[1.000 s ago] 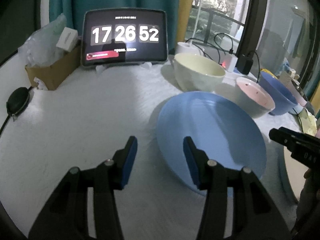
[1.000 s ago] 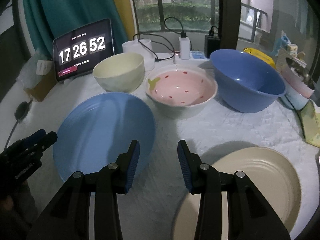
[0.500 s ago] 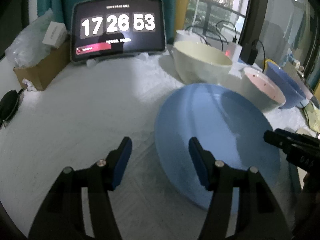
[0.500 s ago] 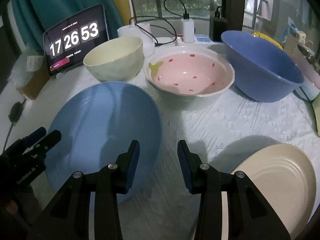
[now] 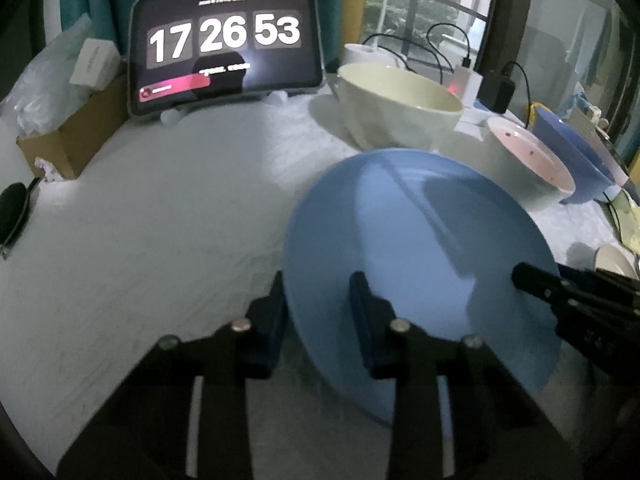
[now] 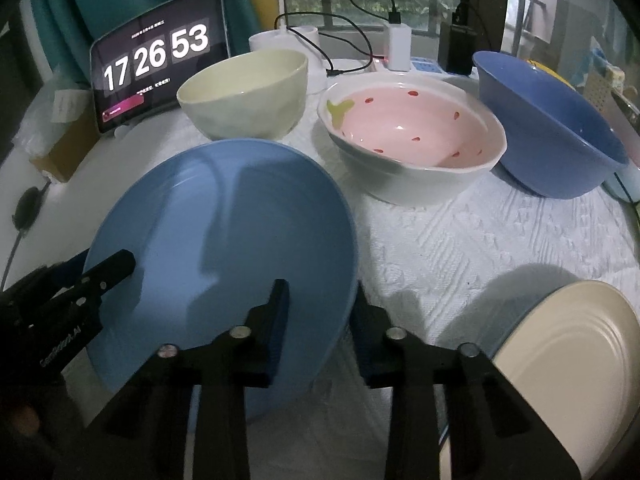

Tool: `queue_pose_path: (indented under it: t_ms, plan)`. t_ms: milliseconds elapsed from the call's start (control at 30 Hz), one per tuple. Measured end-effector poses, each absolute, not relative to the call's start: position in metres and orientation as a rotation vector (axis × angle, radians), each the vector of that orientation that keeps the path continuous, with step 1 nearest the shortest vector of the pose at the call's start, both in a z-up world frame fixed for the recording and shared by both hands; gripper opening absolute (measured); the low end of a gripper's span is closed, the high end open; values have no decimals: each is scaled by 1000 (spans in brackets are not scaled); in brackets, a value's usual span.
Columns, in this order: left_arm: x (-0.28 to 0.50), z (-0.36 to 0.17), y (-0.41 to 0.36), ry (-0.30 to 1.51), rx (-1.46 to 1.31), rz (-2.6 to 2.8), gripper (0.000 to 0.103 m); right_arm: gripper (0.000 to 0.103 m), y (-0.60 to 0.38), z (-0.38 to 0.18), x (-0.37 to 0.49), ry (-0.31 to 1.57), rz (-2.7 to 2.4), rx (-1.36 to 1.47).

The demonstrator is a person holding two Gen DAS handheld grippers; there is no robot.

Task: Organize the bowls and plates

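— Window and teal curtain at the back, and a white textured cloth over the table (image 6: 460, 248). What sits on it?

— At the rear, a tablet clock (image 6: 156, 68) reading 17 26 53, with a cardboard box (image 5: 76, 136) beside it. In front, a row of three bowls: a cream bowl (image 6: 248, 94), a pink strawberry bowl (image 6: 412, 140) and a dark blue bowl (image 6: 548, 136).

— And the plates?

— The blue plate (image 6: 224, 264) lies nearest, in front of the cream bowl. A cream plate (image 6: 568, 368) lies apart from it, at the lower right of the right wrist view.

— Where are the grippers?

— Both are at the blue plate, from opposite sides. The left gripper (image 5: 318, 312) has its jaws apart, one finger outside the rim and one over the plate. The right gripper (image 6: 320, 320) is likewise spread wide, straddling the opposite rim. Neither is clamped on it
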State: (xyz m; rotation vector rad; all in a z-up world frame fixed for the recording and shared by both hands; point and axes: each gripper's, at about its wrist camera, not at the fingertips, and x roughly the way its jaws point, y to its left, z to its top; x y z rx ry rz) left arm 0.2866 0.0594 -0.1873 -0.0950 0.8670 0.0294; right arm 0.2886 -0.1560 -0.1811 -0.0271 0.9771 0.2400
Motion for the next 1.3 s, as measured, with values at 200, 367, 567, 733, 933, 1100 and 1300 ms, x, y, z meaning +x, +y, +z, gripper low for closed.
queue_pose_path:
  t_ms: [200, 367, 567, 733, 933, 1100, 1300]
  plan:
    - [281, -183, 62, 844, -97, 47, 29, 27, -156, -176, 281, 956, 262, -42]
    - [271, -180, 57, 840, -91, 36, 29, 27, -158, -171, 278, 946, 254, -36]
    - [260, -171, 53, 819, -82, 34, 29, 27, -161, -162, 268, 925, 258, -32]
    - [250, -162, 48, 800, -75, 32, 29, 27, -165, -154, 258, 903, 260, -30]
    - [238, -154, 39, 787, -72, 23, 29, 27, -174, -145, 246, 881, 255, -18]
    - [230, -147, 32, 778, -70, 16, 29, 27, -182, -138, 237, 866, 250, -10]
    - [220, -139, 20, 760, -57, 2, 29, 27, -192, -132, 226, 848, 242, 2]
